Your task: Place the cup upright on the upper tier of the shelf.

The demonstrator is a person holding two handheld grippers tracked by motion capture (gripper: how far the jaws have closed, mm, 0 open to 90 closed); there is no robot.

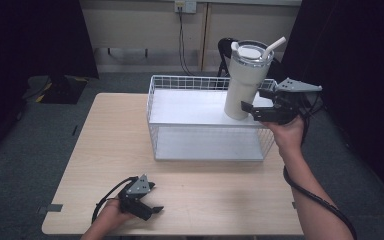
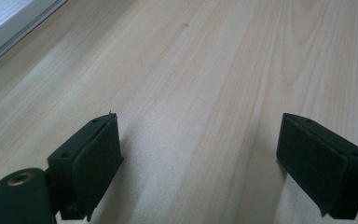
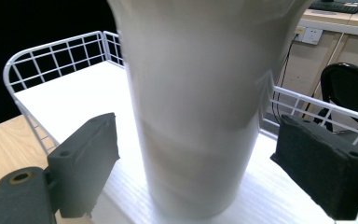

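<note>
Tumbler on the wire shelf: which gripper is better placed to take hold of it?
Right. The right gripper is open around the tumbler, one pad on each side. The left gripper rests open on the table, far away.

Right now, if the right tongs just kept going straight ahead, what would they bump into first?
The white tumbler: it stands on the wire rack's shelf, dead ahead between the open right tongs. Its closeness is hard to judge.

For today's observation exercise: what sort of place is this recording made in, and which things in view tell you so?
Probably an office or lab room set up for recording. A light wooden table stands on grey carpet, a wall socket sits above pale cabinets, and a black office chair stands behind the wire rack.
</note>
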